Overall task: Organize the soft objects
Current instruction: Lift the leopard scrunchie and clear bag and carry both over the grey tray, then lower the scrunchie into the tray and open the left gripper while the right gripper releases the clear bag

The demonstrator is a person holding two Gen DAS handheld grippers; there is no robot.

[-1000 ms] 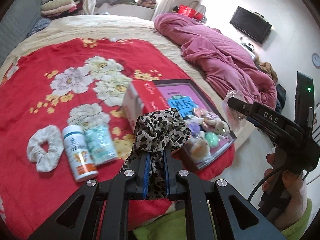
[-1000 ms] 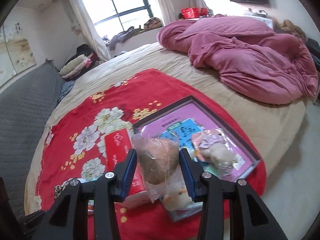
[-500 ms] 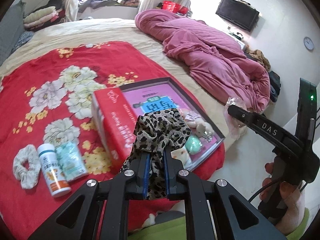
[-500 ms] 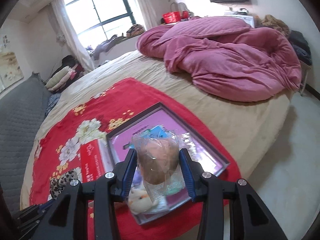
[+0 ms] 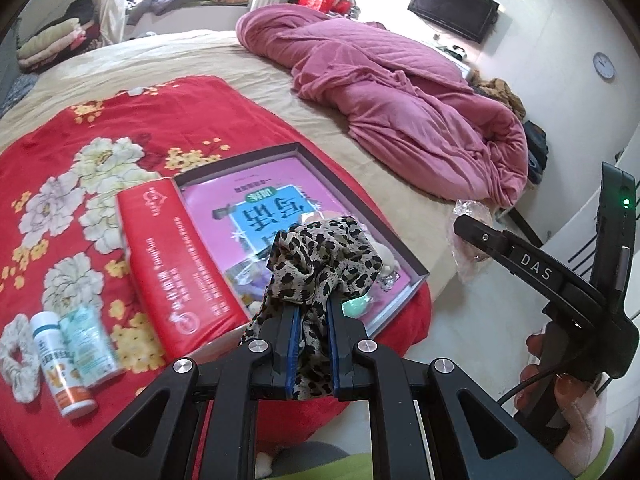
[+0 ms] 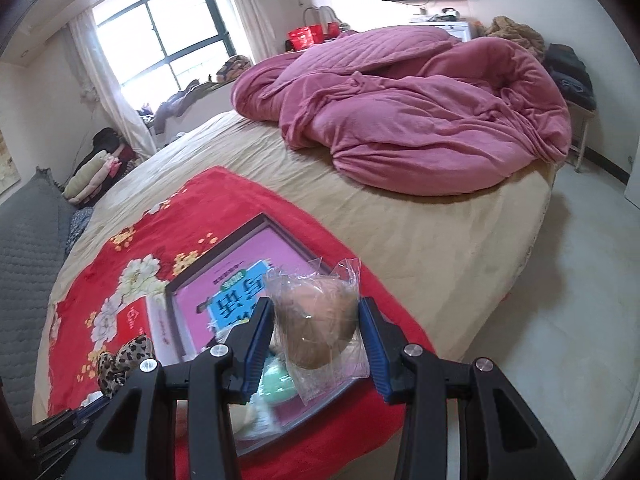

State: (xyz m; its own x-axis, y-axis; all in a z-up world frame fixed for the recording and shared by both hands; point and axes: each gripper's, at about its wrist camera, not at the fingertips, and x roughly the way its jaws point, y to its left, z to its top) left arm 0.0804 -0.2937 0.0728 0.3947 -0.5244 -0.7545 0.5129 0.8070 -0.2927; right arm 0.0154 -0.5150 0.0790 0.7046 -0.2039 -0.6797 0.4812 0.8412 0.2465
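Observation:
My left gripper (image 5: pixel 312 312) is shut on a leopard-print scrunchie (image 5: pixel 320 256), held above the near corner of a shallow grey tray (image 5: pixel 412 268) lined with a pink sheet. Small soft toys lie in the tray, partly hidden behind the scrunchie; a green one (image 5: pixel 358 306) peeks out. My right gripper (image 6: pixel 316 320) is shut on a brown soft ball in a clear plastic bag (image 6: pixel 316 320), over the tray (image 6: pixel 188 280). The leopard scrunchie (image 6: pixel 120 356) shows at the lower left of the right wrist view. A white scrunchie (image 5: pixel 18 364) lies on the red floral blanket (image 5: pixel 120 120).
A red box (image 5: pixel 176 264) stands against the tray's left side. Two small bottles (image 5: pixel 76 356) lie near the white scrunchie. A rumpled pink quilt (image 5: pixel 400 112) covers the bed's far side. The bed edge and pale floor (image 6: pixel 560 320) are to the right.
Both grippers have travelled sideways along the bed with their loads still held; the tray, red box and bottles have slid leftward in both views. More floor shows at the right.

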